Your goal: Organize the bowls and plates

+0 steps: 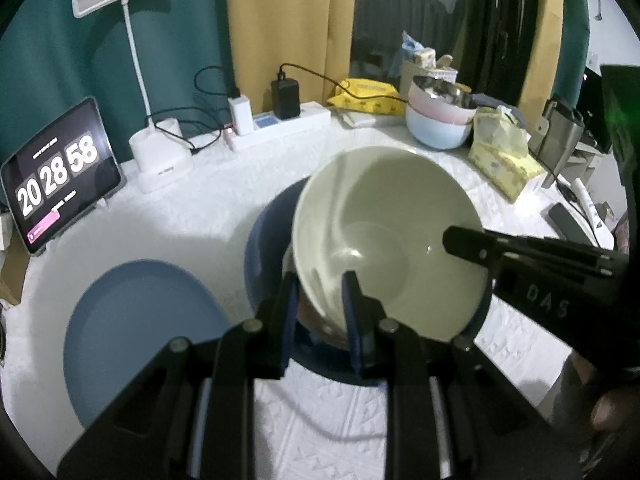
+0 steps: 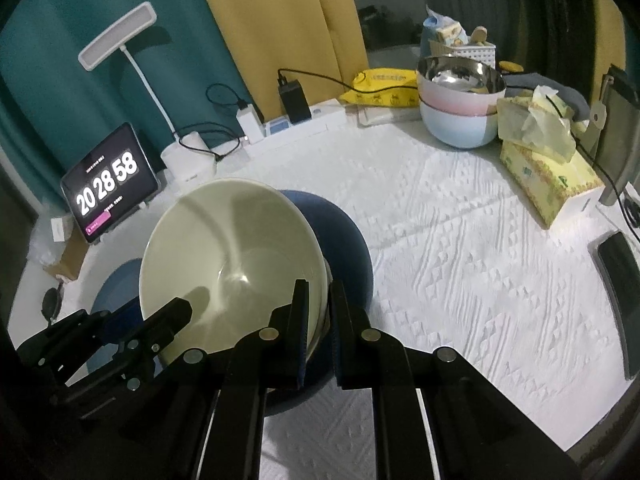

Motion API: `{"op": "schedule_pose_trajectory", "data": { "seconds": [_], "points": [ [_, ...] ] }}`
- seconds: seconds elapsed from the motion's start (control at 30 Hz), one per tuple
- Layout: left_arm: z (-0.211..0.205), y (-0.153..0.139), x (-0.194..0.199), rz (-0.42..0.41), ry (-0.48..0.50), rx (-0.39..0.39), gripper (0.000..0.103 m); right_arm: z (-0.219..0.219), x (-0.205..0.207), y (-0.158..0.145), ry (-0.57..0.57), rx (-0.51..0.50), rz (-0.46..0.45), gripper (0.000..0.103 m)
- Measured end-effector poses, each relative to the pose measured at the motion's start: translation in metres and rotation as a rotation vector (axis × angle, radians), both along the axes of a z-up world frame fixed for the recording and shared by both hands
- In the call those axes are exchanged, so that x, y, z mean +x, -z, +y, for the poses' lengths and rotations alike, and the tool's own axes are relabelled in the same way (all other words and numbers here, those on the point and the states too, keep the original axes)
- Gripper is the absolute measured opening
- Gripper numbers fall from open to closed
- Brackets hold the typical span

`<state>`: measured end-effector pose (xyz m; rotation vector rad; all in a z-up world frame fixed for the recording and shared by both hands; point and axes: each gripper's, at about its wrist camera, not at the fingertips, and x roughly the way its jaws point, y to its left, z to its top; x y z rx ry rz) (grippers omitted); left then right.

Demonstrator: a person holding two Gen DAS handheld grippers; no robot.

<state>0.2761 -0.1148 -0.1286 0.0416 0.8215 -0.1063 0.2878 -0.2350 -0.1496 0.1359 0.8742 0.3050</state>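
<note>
A cream bowl is tilted and held from both sides. My left gripper is shut on its near rim, one finger inside and one outside. My right gripper is shut on the opposite rim; it reaches in from the right in the left wrist view. The left gripper shows at the lower left of the right wrist view. Right beneath the bowl sits a dark blue dish; I cannot tell whether they touch. A lighter blue plate lies flat to its left.
A steel bowl nested in pink and pale blue bowls stands at the back right, beside a tissue box. A tablet clock, desk lamp and power strip line the back. A phone lies at the right edge.
</note>
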Motion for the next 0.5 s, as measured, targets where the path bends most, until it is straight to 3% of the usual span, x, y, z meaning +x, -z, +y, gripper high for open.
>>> {"op": "schedule_pose_trajectory", "data": {
  "seconds": [0.33, 0.5],
  "points": [
    [0.0050, 0.0094, 0.0055, 0.039, -0.003, -0.003, 0.024, 0.0026, 0.0098, 0.0080, -0.011, 0.012, 0.065, 0.015],
    [0.0074, 0.0084, 0.0053, 0.036, 0.003, -0.006, 0.026, 0.0017, 0.0094, 0.0000, -0.019, 0.025, 0.043, 0.016]
  ]
}}
